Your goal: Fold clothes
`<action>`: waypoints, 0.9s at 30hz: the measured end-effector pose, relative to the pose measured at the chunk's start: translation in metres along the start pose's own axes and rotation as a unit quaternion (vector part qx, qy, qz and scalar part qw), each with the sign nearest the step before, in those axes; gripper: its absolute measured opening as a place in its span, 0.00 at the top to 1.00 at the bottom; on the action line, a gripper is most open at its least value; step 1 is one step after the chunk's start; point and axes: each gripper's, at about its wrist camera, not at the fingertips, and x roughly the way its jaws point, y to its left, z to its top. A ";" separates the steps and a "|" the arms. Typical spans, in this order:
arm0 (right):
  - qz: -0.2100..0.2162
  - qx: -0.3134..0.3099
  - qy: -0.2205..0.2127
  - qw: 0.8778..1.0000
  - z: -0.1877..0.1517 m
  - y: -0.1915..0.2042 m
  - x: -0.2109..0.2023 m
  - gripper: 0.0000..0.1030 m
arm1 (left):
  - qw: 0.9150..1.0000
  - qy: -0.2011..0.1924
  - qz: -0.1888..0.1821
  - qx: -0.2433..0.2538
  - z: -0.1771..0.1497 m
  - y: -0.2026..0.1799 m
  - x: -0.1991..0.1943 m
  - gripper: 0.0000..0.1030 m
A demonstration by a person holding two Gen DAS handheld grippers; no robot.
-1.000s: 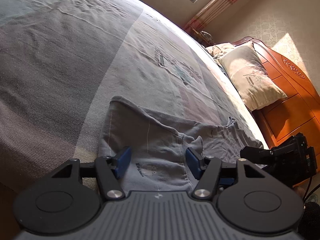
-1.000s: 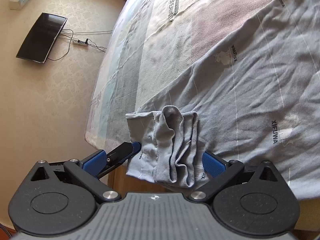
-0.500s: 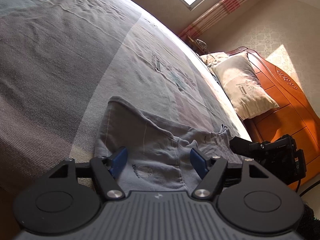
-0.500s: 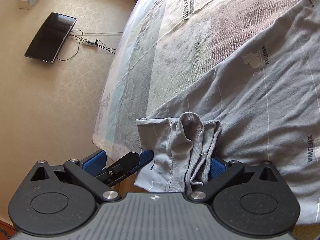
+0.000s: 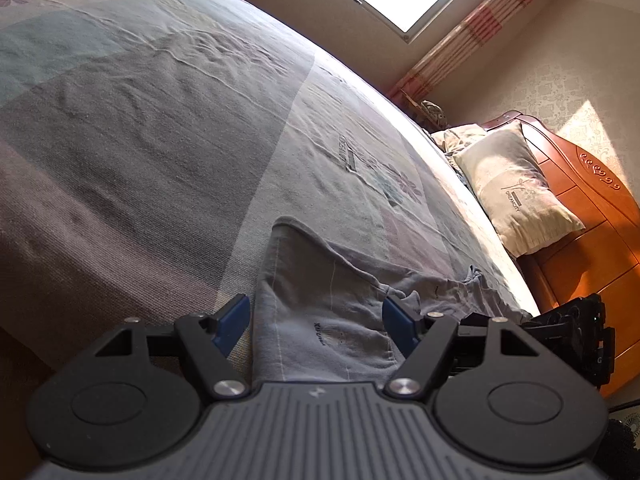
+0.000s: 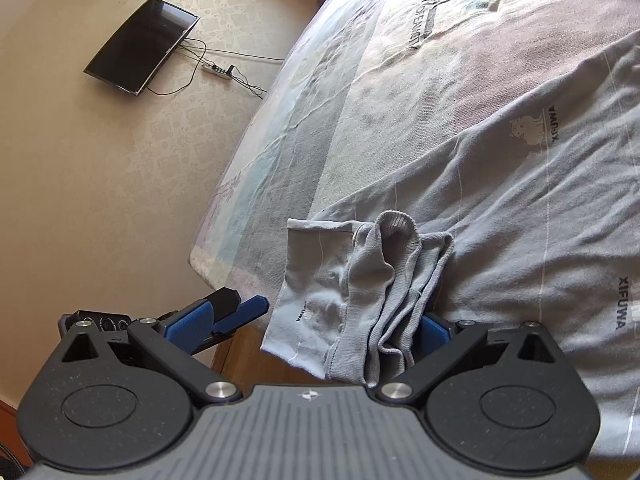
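Grey garment (image 5: pixel 328 320) spread on patchwork bed (image 5: pixel 160 140), left gripper (image 5: pixel 316 320) spread wide astride its hem, right gripper (image 6: pixel 344 312) apparently unclamped, one pad hidden behind bunched cuff (image 6: pixel 384 280).

Soft grey knit garment (image 6: pixel 500 216), matt woven bedspread (image 5: pixel 160 120), glossy orange wood headboard (image 5: pixel 592 208), cloth pillow (image 5: pixel 512 188), glossy black screen (image 6: pixel 140 46)

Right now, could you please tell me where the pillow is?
In the left wrist view, the pillow lies at the right, leaning against the orange wooden headboard at the head of the bed, beyond the grey garment.
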 end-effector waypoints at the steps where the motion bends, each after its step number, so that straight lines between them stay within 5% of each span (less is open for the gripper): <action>1: -0.003 -0.004 -0.002 1.000 -0.002 -0.001 -0.001 0.04 | 1.000 -0.001 0.002 0.000 -0.001 0.001 -0.002 0.29; 2: -0.007 -0.007 -0.005 1.000 -0.003 -0.002 -0.003 0.07 | 1.000 -0.002 0.004 0.000 -0.002 0.001 -0.004 0.29; 5: -0.018 0.019 -0.020 0.999 -0.005 -0.019 -0.015 0.43 | 1.000 -0.006 0.010 0.000 -0.005 0.003 -0.011 0.29; 7: -0.025 0.084 -0.023 0.996 -0.005 -0.045 -0.021 0.94 | 1.000 -0.007 0.010 -0.002 -0.006 0.004 -0.013 0.29; 11: -0.023 0.113 -0.021 0.993 -0.003 -0.049 -0.019 0.91 | 1.000 -0.009 0.009 0.002 -0.008 0.003 -0.021 0.29; 15: -0.030 0.086 -0.018 0.996 -0.001 -0.035 -0.012 0.54 | 1.000 -0.014 0.012 0.003 -0.009 0.004 -0.027 0.29; 17: -0.032 0.071 -0.017 0.997 -0.001 -0.028 -0.009 0.57 | 1.000 -0.015 0.015 0.000 -0.008 0.005 -0.028 0.29; 19: -0.049 0.069 -0.016 0.996 -0.002 -0.029 -0.010 0.87 | 1.000 -0.017 0.019 -0.002 -0.008 0.007 -0.029 0.29; 27: -0.079 0.017 -0.039 0.996 0.007 -0.002 -0.022 0.88 | 1.000 -0.015 0.021 0.005 -0.006 0.004 -0.029 0.29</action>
